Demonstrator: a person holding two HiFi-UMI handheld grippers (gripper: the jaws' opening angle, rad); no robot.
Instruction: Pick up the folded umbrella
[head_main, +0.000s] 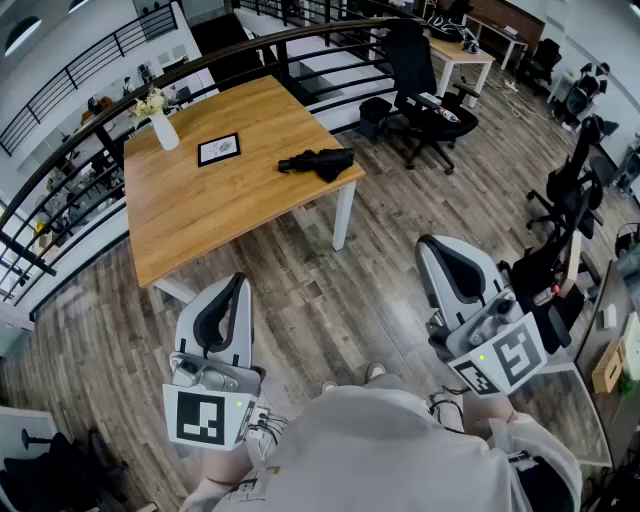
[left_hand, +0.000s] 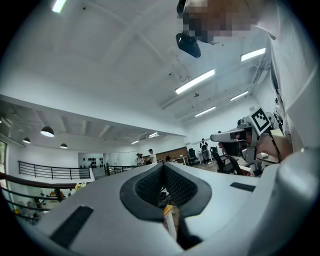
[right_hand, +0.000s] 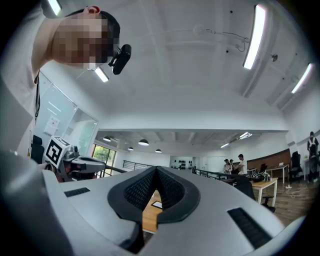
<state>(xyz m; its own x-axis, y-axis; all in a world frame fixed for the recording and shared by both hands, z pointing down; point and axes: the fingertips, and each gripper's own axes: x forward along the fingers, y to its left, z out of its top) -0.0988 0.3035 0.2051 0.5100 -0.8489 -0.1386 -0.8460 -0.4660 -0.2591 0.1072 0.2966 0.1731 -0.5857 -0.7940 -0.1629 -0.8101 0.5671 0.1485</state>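
The folded black umbrella (head_main: 318, 162) lies near the right edge of a wooden table (head_main: 200, 215) in the head view. Both grippers are held low in front of the person, well short of the table and apart from the umbrella. My left gripper (head_main: 239, 280) is shut, its pads meeting at the tip with nothing between them (left_hand: 163, 165). My right gripper (head_main: 428, 243) is shut and empty too (right_hand: 156, 169). Both point roughly level toward the table. A strip of the wooden table (right_hand: 149, 214) shows under the right gripper's pads; the umbrella is not visible in either gripper view.
On the table stand a white vase with flowers (head_main: 160, 122) and a small black-framed card (head_main: 218, 149). A black railing (head_main: 60, 150) curves behind the table. Black office chairs (head_main: 425, 95) and a white desk (head_main: 462, 50) are beyond; more chairs (head_main: 570, 195) stand at right.
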